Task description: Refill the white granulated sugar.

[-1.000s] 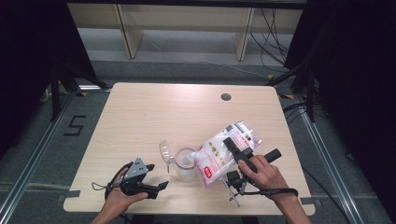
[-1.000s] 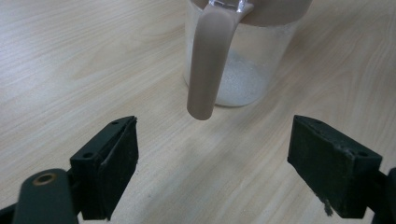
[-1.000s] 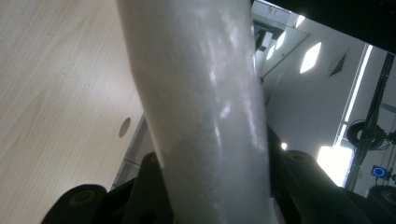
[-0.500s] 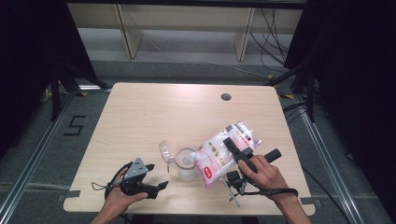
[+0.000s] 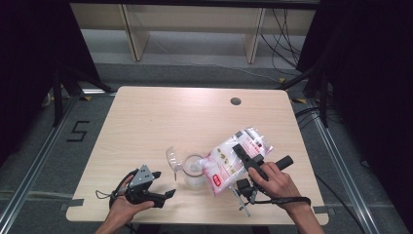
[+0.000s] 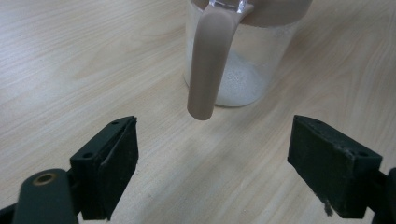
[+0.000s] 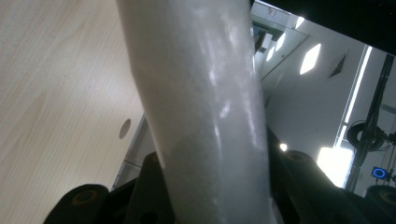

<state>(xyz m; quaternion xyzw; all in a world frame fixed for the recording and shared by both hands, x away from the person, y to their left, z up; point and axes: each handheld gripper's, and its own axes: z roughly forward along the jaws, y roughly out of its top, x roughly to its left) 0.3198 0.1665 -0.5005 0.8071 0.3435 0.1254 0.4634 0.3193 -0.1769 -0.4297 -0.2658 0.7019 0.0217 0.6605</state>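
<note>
Bag [image 5: 229,163] tilted over clear jar [image 5: 194,170] at table's [image 5: 160,122] near middle, clamped in right gripper [image 5: 242,148]; left gripper [image 5: 165,187] rests nearby, jaws apart | left gripper view: jar [image 6: 243,60] holds white grains, jaws wide, empty | right gripper view: bag [image 7: 201,107] pinched between jaws, apparently firmly.

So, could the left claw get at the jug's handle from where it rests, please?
Probably yes: the left claw is open, aimed at the handle of the jug, with bare table between.
</note>
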